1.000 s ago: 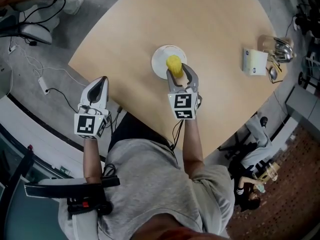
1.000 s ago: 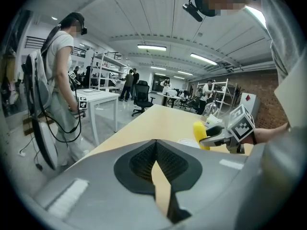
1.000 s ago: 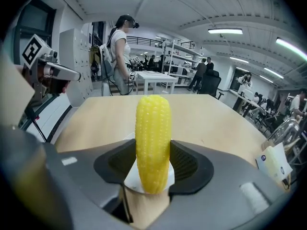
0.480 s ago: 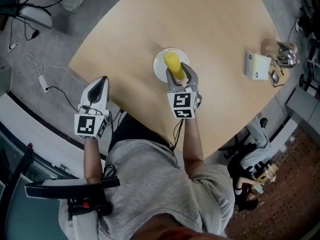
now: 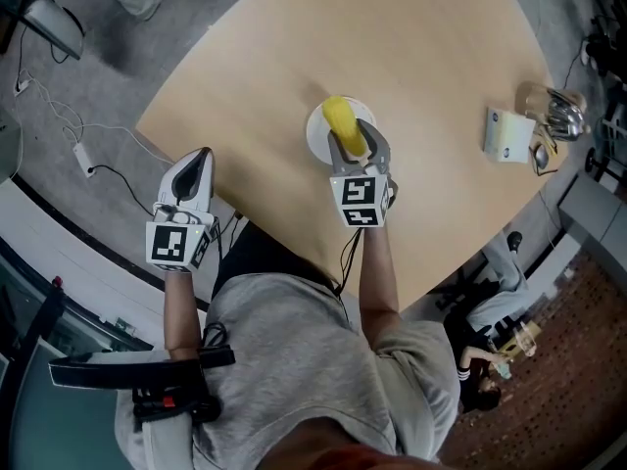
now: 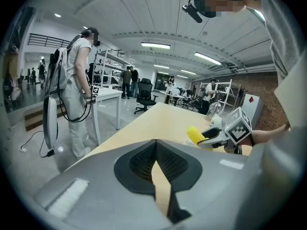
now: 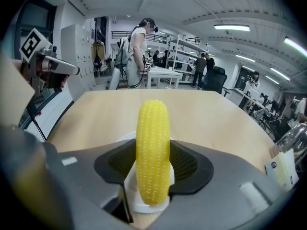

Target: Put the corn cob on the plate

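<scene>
Pale wood tabletop (image 5: 421, 57) fills the middle of a bright open workshop, with several people standing well behind it. One white plate (image 5: 314, 137) sits near the table's near edge, and the one corn cob (image 5: 339, 118) is above it, clamped crosswise between the pads of the right gripper (image 5: 354, 143), which tilts downward. From that gripper's own camera the corn cob (image 7: 152, 152) stands over the plate (image 7: 144, 208), but whether its lower end already touches the plate cannot be told. The step is likely best done by lowering until the cob's weight rests near the plate's middle, then parting the jaws slowly and drawing straight back, since a round cob would probably roll toward the low rim if dropped or nudged. Of the two grippers, the left gripper (image 5: 196, 160) hangs off the table edge, jaws together on nothing. Far right stand one small white box (image 5: 507, 135) and one clear glass (image 5: 551, 101) with metal utensils.
</scene>
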Demonstrator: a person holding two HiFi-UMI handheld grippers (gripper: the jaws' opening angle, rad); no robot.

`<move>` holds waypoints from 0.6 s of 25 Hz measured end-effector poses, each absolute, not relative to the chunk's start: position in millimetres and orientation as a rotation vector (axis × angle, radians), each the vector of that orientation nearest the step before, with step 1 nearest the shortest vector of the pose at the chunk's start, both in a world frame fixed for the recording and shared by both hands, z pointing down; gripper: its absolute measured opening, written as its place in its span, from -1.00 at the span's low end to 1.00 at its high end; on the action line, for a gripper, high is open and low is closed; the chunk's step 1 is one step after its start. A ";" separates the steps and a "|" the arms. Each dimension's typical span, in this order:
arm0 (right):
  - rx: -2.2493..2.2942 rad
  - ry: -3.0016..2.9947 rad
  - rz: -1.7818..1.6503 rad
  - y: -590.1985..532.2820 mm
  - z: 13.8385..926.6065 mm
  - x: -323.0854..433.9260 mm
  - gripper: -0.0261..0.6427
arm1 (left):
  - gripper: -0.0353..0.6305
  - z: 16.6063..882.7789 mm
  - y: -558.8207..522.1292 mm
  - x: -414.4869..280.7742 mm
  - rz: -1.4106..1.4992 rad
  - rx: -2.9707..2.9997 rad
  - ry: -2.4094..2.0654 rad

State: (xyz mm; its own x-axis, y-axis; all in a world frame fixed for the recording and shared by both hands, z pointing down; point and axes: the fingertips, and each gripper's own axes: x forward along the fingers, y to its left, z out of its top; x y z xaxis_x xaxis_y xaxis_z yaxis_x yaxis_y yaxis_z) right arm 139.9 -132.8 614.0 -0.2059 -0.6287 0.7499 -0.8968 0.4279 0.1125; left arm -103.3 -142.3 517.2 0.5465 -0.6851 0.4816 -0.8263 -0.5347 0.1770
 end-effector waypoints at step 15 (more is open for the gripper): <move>1.240 -1.938 0.441 -143.2 622.0 136.2 -0.25 | -0.83 515.2 -144.1 -105.4 0.485 2.367 -1.258</move>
State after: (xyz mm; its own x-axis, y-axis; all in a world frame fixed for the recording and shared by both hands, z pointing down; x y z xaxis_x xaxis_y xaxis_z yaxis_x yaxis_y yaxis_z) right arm 136.2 -143.2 622.0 -0.2220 -0.6088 0.7617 -0.8782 0.4642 0.1151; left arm -105.4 -144.1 515.2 0.5313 -0.6957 0.4834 -0.8402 -0.5058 0.1956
